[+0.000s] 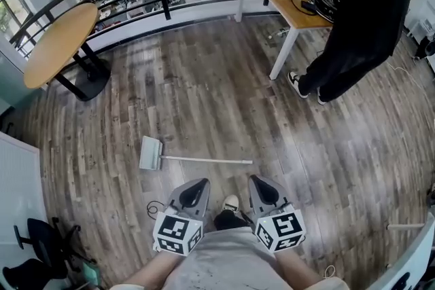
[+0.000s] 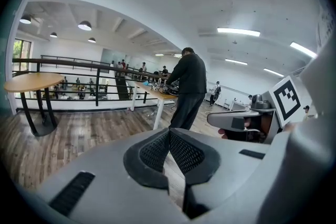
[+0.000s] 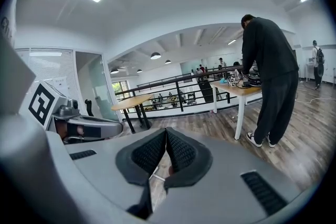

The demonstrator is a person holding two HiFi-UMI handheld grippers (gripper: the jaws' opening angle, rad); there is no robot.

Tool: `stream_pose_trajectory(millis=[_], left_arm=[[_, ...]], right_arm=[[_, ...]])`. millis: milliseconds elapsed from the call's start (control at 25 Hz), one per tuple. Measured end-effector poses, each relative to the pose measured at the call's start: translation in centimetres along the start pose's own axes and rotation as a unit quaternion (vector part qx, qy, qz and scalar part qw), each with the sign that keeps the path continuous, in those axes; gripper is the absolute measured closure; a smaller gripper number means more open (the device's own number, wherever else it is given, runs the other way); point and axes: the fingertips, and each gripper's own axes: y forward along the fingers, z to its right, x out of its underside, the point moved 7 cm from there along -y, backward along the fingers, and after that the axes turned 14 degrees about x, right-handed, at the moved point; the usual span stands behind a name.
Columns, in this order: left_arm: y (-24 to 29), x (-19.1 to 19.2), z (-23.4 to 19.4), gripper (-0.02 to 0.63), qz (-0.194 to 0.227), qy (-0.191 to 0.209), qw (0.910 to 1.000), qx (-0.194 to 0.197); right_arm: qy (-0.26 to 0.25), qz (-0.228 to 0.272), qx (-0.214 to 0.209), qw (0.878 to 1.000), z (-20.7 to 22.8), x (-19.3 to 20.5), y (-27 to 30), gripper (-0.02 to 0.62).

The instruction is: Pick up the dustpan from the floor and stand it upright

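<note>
You wear a pale grey top (image 1: 224, 261) flecked with small dark spots, dark trousers (image 1: 228, 219) and a white shoe (image 1: 231, 202). Your left gripper (image 1: 199, 184) and right gripper (image 1: 257, 181) have smooth grey shells, each carrying a cube (image 1: 178, 233) of black-and-white square markers. Their pads (image 2: 186, 152) are black with a fine mesh texture, and dark ribbed slots (image 2: 73, 191) mark the shells.
</note>
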Motion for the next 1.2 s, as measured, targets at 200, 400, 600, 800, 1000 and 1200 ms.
stream_pose_trajectory(millis=[200,400,600,800,1000,1200], left_arm=[[2.8,-0.9,0.5,0.583,0.004,-0.008,0.9999,-0.007],[3.5,-1.1,-0.7,0.583,-0.009,-0.020,0.9997,-0.008],[3.7,-1.9,-3.6,0.584,-0.018,-0.020,0.9996,0.008],[3.6,-3.0,-6.2,0.583,-0.029,-0.008,0.9991,0.030],[3.4,-3.5,-8.3,0.584,-0.032,-0.005,0.9983,0.048],[3.7,-3.0,-9.3,0.584,-0.043,-0.009,0.9973,0.058]], right_arm=[[0.006,-0.011,-0.014,1.000,2.3,0.1,1.6,0.571],[0.015,-0.024,-0.013,1.000,2.6,-0.2,3.3,0.571],[0.023,-0.028,0.002,0.999,1.2,-0.9,5.5,0.571],[0.034,-0.026,0.027,0.999,0.3,-1.6,7.1,0.571],[0.043,-0.034,0.050,0.997,-0.8,-2.0,8.5,0.571],[0.043,-0.034,0.073,0.996,-0.8,-2.0,8.8,0.571]])
